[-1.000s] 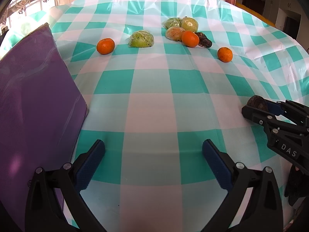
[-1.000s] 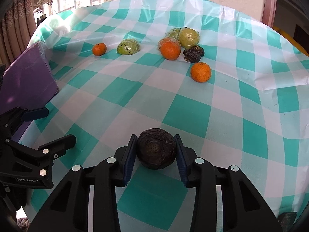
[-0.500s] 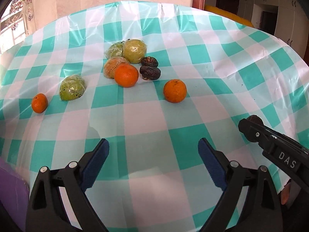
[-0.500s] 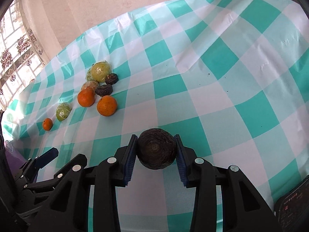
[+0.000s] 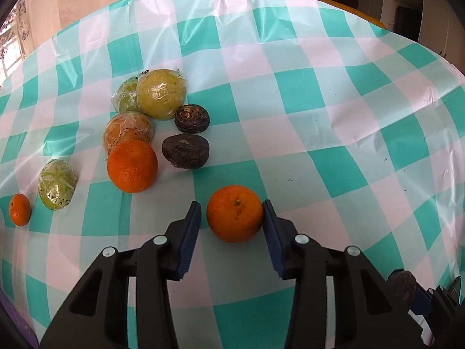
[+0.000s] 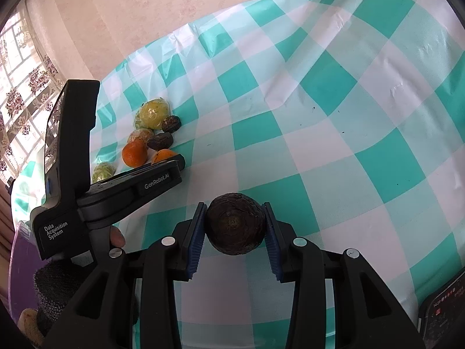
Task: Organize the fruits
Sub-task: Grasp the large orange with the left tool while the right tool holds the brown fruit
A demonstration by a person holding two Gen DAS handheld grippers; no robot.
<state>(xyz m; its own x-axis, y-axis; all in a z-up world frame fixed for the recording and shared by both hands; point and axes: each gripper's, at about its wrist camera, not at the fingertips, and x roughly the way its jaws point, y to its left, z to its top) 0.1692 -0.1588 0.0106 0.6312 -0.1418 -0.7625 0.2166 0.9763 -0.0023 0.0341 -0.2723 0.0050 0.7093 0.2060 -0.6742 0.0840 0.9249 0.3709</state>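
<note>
Straddling orange [image 5: 234, 213] at lower centre with left tongs [image 5: 231, 226], blue pads spread, not yet clamped. Right tongs [image 6: 234, 231] grip dark fruit [image 6: 235, 223] above counter [image 6: 334, 145]. We judge sorting barely begun: most fruit lies loose, upper left.

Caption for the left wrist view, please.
Left gripper straddles an orange on the checked cloth, jaws not yet shut; more fruit lies beyond.
</note>
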